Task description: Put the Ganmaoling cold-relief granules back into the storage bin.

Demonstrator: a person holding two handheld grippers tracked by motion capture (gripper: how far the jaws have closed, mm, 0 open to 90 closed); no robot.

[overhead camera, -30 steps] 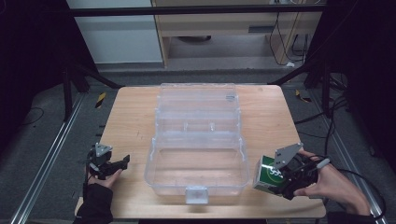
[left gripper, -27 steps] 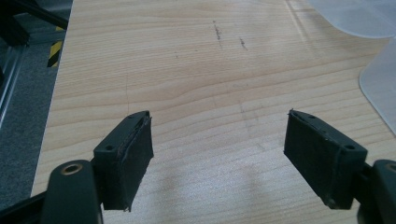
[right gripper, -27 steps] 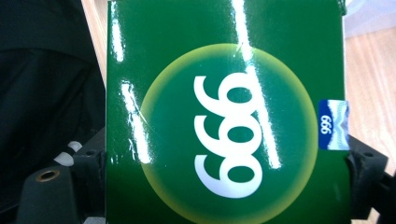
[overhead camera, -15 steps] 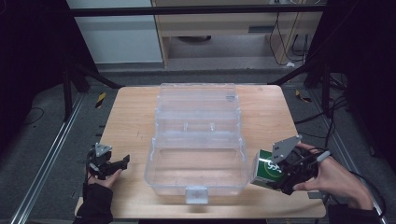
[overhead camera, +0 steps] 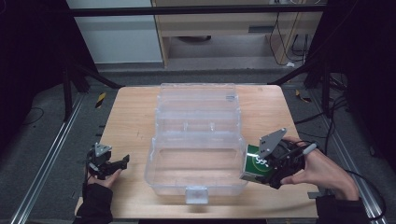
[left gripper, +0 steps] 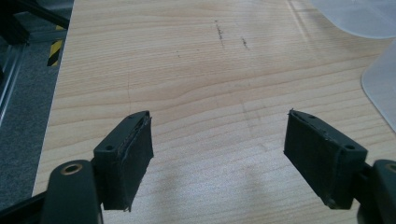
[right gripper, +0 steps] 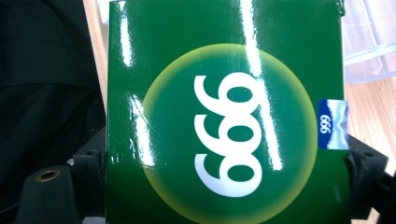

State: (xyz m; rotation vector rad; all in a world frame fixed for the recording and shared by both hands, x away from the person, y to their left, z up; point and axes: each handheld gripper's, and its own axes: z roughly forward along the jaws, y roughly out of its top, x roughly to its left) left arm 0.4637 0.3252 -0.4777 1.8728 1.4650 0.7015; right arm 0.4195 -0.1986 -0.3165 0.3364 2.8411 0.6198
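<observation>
- The right gripper, at the lower right of the high view, is clamping its fingers on the two side edges of a glossy green box printed with "999". Gripping by the edges is leaving the printed face turned toward the gripper's own camera.
- In the high view, the green box is being held off the desk, just beside the right wall of the clear plastic bin. It looks poised that way so it can go over the rim and into the open compartment.
- The bin's lid is lying folded back toward the top of the frame, leaving the compartment free to receive things.
- The left gripper is resting low at the lower left, fingers spread wide with nothing between them. It is well apart from the bin, probably waiting out of the way.
</observation>
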